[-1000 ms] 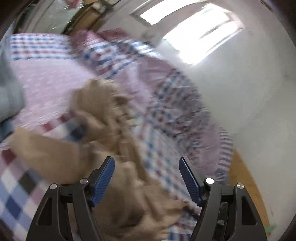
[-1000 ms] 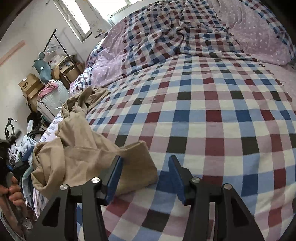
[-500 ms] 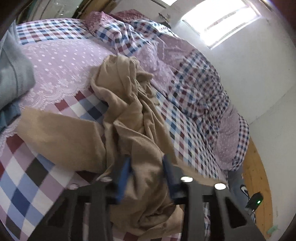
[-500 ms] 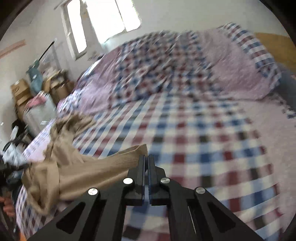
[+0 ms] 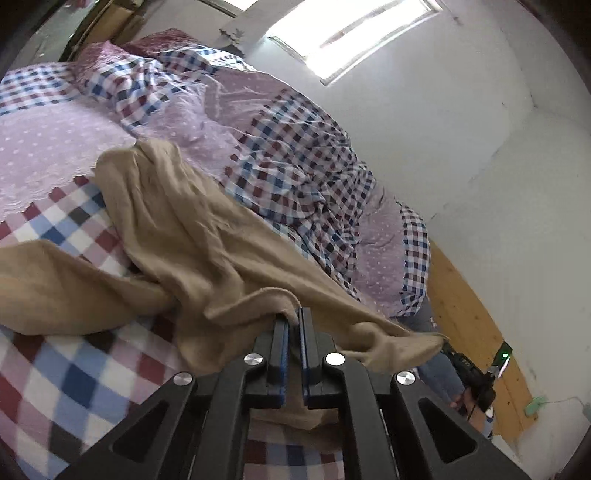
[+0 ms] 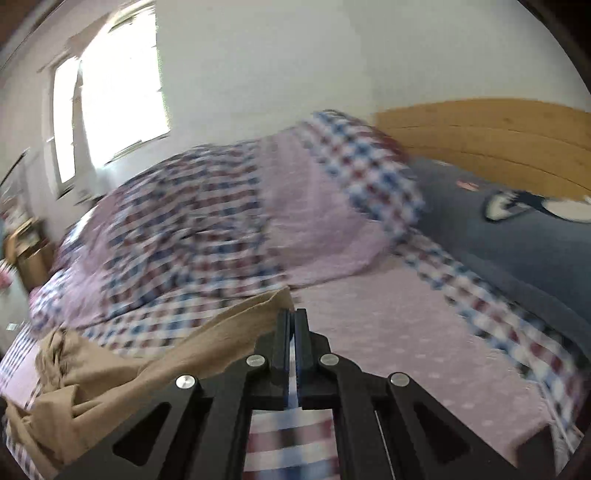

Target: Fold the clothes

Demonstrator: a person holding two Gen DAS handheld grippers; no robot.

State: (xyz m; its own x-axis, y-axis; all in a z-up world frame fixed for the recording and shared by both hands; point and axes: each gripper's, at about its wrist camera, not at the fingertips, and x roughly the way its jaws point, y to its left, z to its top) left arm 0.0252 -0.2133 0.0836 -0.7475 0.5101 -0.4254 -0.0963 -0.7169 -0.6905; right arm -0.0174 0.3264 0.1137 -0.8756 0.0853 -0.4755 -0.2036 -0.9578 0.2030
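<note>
A tan garment (image 5: 192,236) lies stretched and rumpled over the checked bed cover (image 5: 44,369). My left gripper (image 5: 294,314) is shut on a raised edge of it near the bottom centre of the left wrist view. In the right wrist view, which is blurred, the same tan garment (image 6: 122,373) trails from lower left up to my right gripper (image 6: 294,314), which is shut on its corner. In the left wrist view that far corner (image 5: 424,341) is pulled taut towards the other tool (image 5: 469,373).
A bunched checked and lilac duvet (image 5: 288,162) fills the back of the bed. A window (image 5: 354,33) and white walls stand behind. A wooden floor (image 5: 465,314) runs beside the bed. A dark blue fabric (image 6: 517,236) lies at the right.
Both grippers went from open to shut on the tan garment and lifted. The cloth is now drawn out between them. The right wrist view swung upward.
</note>
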